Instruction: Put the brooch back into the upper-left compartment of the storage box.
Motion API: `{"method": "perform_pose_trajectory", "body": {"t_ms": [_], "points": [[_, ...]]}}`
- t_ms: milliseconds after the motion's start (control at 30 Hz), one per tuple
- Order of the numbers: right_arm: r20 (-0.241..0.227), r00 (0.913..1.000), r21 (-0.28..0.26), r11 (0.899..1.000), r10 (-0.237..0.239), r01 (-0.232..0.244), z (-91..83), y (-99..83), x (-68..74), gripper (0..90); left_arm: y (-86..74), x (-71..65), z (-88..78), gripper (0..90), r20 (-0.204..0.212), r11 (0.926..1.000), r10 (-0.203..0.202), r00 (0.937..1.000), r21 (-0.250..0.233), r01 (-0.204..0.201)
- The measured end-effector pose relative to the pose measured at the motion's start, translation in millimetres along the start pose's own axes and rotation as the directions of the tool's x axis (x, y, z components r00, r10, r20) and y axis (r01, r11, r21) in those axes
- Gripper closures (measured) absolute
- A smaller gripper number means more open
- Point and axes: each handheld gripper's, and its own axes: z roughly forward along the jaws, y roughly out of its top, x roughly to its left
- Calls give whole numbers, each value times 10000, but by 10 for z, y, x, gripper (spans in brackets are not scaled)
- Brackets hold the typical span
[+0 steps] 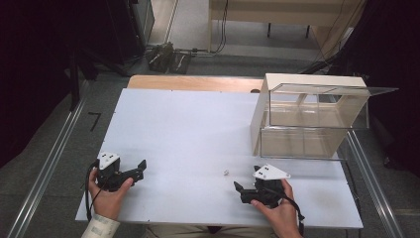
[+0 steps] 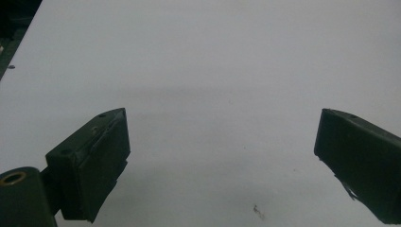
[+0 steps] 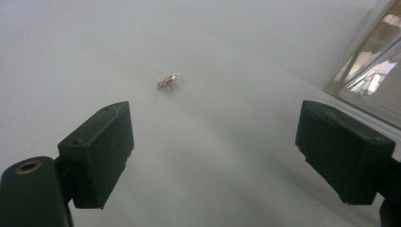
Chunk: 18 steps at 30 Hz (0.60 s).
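Two grippers rest low on the white table (image 1: 198,129), each held in one hand. The left gripper (image 1: 141,168) sits near the front left corner, its jaws spread wide with only bare table between them. The right gripper (image 1: 238,188) sits at the front right, its jaws also wide apart and holding nothing. A small metallic earring-like stud (image 3: 168,81) lies on the table just ahead of it, nearer its left jaw. Farther back at the right stands a clear plastic box (image 1: 317,116) with a beige frame.
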Motion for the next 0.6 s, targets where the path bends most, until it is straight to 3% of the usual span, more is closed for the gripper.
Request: {"method": "perform_pose_trajectory", "body": {"t_ms": [600], "points": [[-444, 9986, -6, 9996, -283, 283, 208, 132, 99, 235, 0, 1, -3, 49, 11, 10000, -22, 10000, -6, 22]]}}
